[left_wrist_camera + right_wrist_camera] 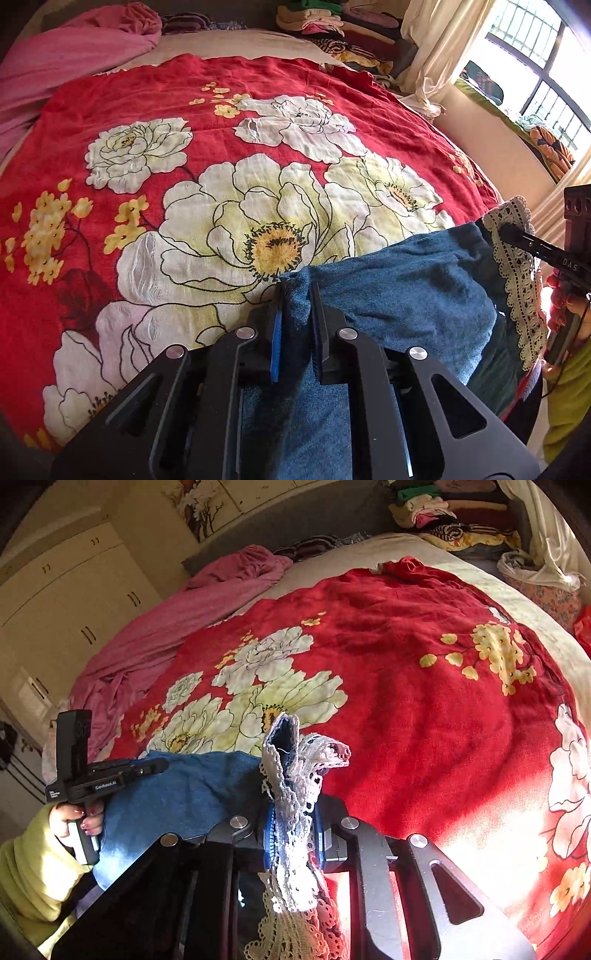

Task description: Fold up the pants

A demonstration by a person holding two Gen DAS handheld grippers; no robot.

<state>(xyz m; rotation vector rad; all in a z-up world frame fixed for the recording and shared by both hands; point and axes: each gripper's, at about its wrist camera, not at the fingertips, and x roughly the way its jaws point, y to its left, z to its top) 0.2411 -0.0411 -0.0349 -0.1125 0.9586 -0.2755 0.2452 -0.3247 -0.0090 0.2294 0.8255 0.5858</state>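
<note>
My left gripper point(297, 295) has its fingers clamped on a fold of the blue denim pants point(399, 295), and my right gripper point(293, 819) has its fingers clamped on the pants' lace trim point(295, 794). The pants hang stretched between both, over the near edge of the bed's red floral bedspread point(184, 129).

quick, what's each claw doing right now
Left claw: closed on the blue pants, pinching a fold of denim.
Right claw: closed on the pants' lace trim.
</note>
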